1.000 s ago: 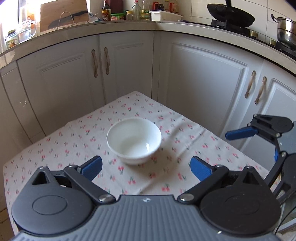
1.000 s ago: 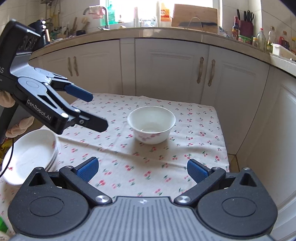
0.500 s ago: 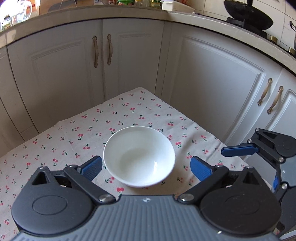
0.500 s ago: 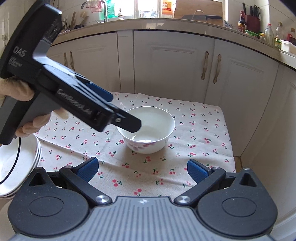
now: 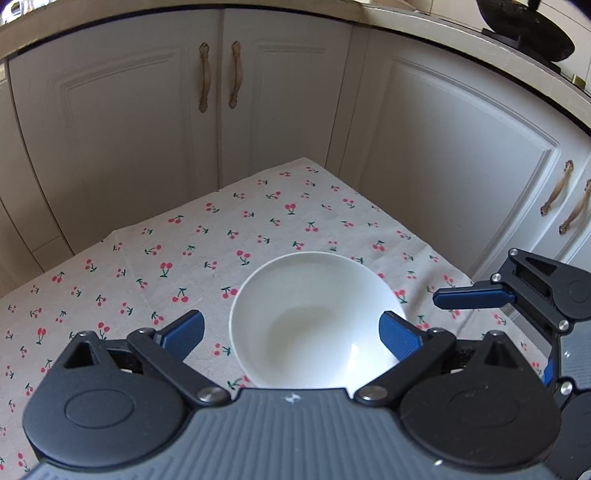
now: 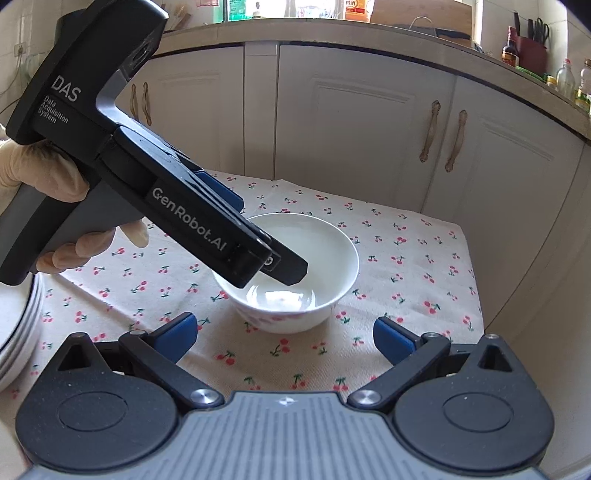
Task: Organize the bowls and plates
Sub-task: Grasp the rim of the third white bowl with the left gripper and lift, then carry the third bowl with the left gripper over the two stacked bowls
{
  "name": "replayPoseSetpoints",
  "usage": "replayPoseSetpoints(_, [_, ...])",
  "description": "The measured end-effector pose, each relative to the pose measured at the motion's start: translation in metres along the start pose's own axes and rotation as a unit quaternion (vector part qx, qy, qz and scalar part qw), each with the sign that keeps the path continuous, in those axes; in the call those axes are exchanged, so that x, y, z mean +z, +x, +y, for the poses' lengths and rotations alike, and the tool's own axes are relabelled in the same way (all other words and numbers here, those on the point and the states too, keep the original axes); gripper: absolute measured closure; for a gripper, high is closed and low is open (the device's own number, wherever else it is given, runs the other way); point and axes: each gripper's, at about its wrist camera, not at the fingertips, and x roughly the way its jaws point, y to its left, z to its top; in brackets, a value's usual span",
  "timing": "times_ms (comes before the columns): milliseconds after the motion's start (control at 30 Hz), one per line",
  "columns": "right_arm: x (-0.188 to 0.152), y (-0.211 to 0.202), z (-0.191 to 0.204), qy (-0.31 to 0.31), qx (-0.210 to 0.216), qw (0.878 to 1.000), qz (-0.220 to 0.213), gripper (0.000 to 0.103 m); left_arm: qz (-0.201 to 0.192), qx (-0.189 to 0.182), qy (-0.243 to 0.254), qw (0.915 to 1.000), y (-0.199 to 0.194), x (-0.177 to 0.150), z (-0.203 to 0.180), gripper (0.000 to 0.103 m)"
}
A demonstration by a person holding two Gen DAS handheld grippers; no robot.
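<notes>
A white bowl (image 5: 314, 321) (image 6: 295, 258) with a faint flower print stands upright on the cherry-print tablecloth (image 5: 258, 221). My left gripper (image 5: 291, 334) hangs open just above it. Its left pad sits outside the bowl's left rim and its right pad over the right rim. In the right wrist view, its near finger (image 6: 291, 267) dips over the bowl's inside. My right gripper (image 6: 284, 328) is open and holds nothing, a short way in front of the bowl. A stack of white plates (image 6: 18, 332) lies at the table's left edge.
White cabinet doors (image 5: 277, 110) stand close behind the table on two sides. The table's right edge (image 6: 476, 295) drops off near the bowl. A gloved hand (image 6: 26, 173) holds the left gripper's handle. A black wok (image 5: 524, 29) sits on the counter above.
My left gripper has come forward and down until its open fingers sit over the bowl. The right gripper has edged closer to the bowl. The bowl has not moved.
</notes>
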Motion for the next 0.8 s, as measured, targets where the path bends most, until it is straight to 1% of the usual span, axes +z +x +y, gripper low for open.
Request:
replayPoseSetpoints(67, [0.001, 0.005, 0.000, -0.008, -0.002, 1.000, -0.002, 0.001, 0.004, -0.006, -0.001, 1.0000, 0.004, 0.000, 0.002, 0.005])
replayPoseSetpoints(133, [0.002, 0.011, 0.001, -0.015, -0.005, 1.000, 0.000, 0.006, 0.006, -0.012, 0.004, 0.9999, 0.008, 0.000, 0.002, 0.007])
replayPoseSetpoints(167, [0.002, 0.014, 0.002, -0.018, -0.005, 1.000, 0.001, 0.007, 0.007, -0.012, 0.005, 0.9999, 0.010, 0.000, 0.002, 0.008])
replayPoseSetpoints(233, [0.002, 0.021, 0.002, -0.022, -0.006, 1.000, 0.005, 0.010, 0.010, -0.018, 0.006, 0.9998, 0.013, 0.000, 0.002, 0.013])
replayPoseSetpoints(300, [0.002, 0.027, 0.002, -0.024, -0.009, 1.000, 0.007, 0.012, 0.013, -0.023, 0.007, 0.9996, 0.015, 0.001, 0.002, 0.016])
replayPoseSetpoints(467, [0.001, 0.031, 0.001, -0.024, -0.008, 1.000, 0.004, 0.013, 0.016, -0.028, 0.011, 0.9994, 0.018, 0.002, 0.002, 0.018])
replayPoseSetpoints(500, [0.001, 0.032, 0.001, -0.024, -0.009, 1.000, 0.002, 0.013, 0.016, -0.030, 0.013, 0.9993, 0.018, 0.002, 0.002, 0.020])
replayPoseSetpoints(600, [0.001, 0.033, 0.001, -0.025, -0.008, 1.000, -0.001, 0.013, 0.019, -0.027, 0.021, 0.9992, 0.020, 0.004, 0.000, 0.021])
replayPoseSetpoints(800, [0.001, 0.035, 0.002, -0.027, -0.004, 1.000, -0.007, 0.019, 0.023, -0.027, 0.026, 0.9990, 0.022, 0.004, 0.001, 0.021])
